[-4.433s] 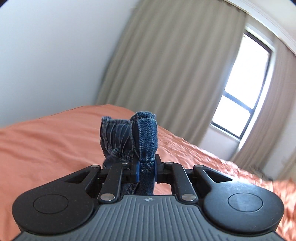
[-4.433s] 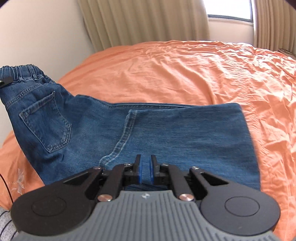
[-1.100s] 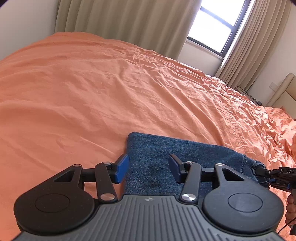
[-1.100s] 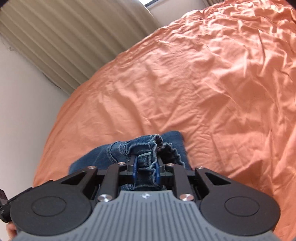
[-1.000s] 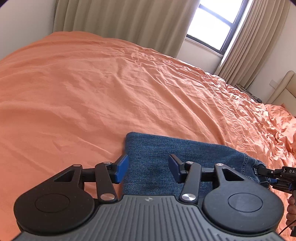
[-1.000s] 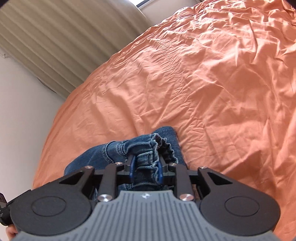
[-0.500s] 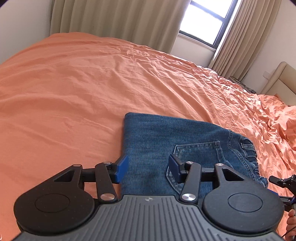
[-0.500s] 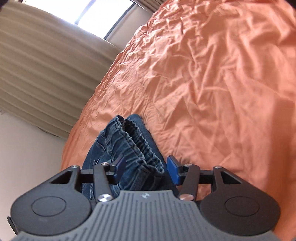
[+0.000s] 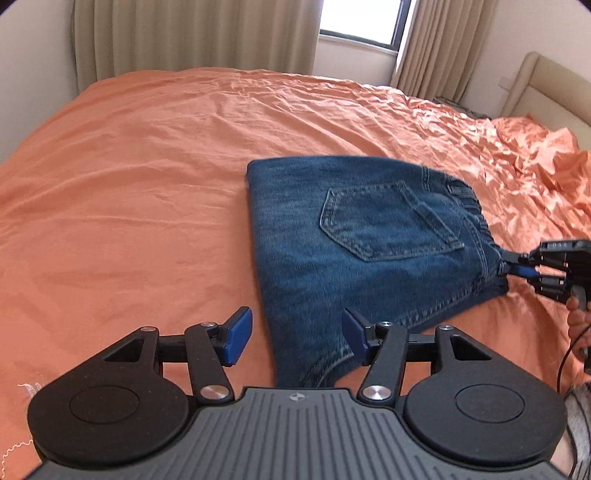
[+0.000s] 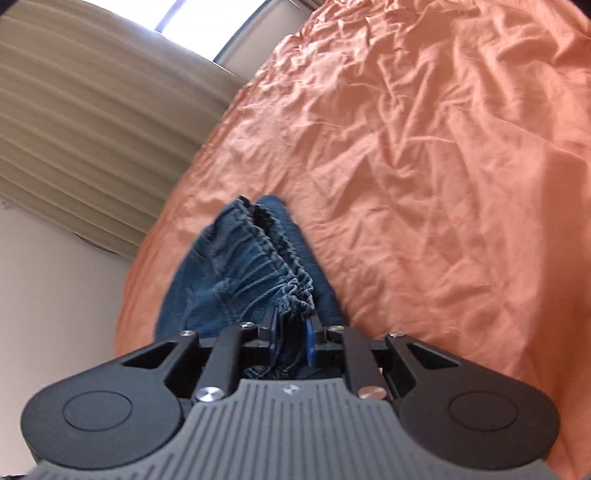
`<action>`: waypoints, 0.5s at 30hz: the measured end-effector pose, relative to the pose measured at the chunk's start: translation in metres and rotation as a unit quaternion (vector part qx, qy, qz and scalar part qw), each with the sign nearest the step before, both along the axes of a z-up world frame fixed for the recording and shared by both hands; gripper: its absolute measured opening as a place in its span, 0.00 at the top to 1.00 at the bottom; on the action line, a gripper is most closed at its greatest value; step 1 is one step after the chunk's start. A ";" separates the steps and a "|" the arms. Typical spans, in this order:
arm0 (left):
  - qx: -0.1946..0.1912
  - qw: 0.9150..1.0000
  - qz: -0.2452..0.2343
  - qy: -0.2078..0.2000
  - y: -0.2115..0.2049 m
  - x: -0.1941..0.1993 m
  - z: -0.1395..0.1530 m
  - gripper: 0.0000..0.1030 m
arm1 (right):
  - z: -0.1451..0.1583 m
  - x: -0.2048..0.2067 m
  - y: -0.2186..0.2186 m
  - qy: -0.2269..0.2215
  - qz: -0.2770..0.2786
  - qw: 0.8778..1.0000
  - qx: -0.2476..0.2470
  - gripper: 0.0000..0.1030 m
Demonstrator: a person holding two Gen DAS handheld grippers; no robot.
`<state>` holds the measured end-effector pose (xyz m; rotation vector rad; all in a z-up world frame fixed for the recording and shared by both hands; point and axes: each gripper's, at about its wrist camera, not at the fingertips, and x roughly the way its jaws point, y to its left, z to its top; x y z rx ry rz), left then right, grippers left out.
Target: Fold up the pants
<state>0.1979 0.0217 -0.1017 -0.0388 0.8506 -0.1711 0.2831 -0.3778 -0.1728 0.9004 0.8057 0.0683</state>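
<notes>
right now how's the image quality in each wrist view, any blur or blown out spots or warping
Left wrist view: the window is blown out white, the bed sheet bows with fisheye curve, and the near edge of the jeans smears slightly. Right wrist view: the elastic waistband is motion-blurred above the right gripper, whose jaws are closing with denim between them, and the curtain looks soft and tilted.

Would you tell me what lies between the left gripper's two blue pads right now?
In the left wrist view, the near edge of the folded jeans and bare orange bedsheet lie between the left gripper's opening jaws; neither pad touches denim.
</notes>
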 end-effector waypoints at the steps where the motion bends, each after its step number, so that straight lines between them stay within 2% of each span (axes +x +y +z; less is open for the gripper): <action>1: 0.007 1.000 -0.005 0.004 -0.003 -0.004 -0.004 0.36 | -0.001 0.000 0.000 0.000 0.000 1.000 -0.004 0.90; 7: 0.071 0.997 -0.036 0.015 -0.030 -0.017 -0.021 0.34 | 0.003 0.000 0.007 -0.014 0.006 0.999 -0.031 0.89; 9: 0.113 0.993 -0.032 0.011 -0.039 -0.015 -0.028 0.35 | 0.002 -0.002 0.004 -0.018 0.005 1.000 -0.025 0.89; 11: 0.127 0.992 -0.022 0.010 -0.041 -0.010 -0.036 0.36 | 0.002 -0.005 0.004 -0.023 0.006 0.999 -0.027 0.89; 12: 0.131 0.991 -0.023 0.022 -0.044 -0.005 -0.040 0.37 | 0.002 -0.008 0.004 -0.024 0.007 0.999 -0.030 0.89; 13: 0.137 0.990 -0.029 0.032 -0.047 -0.001 -0.044 0.47 | 0.002 -0.007 0.004 -0.025 0.007 0.999 -0.031 0.89; 15: 0.178 0.984 -0.024 0.012 -0.056 0.001 -0.045 0.65 | 0.002 -0.009 0.003 -0.029 0.008 0.999 -0.031 0.89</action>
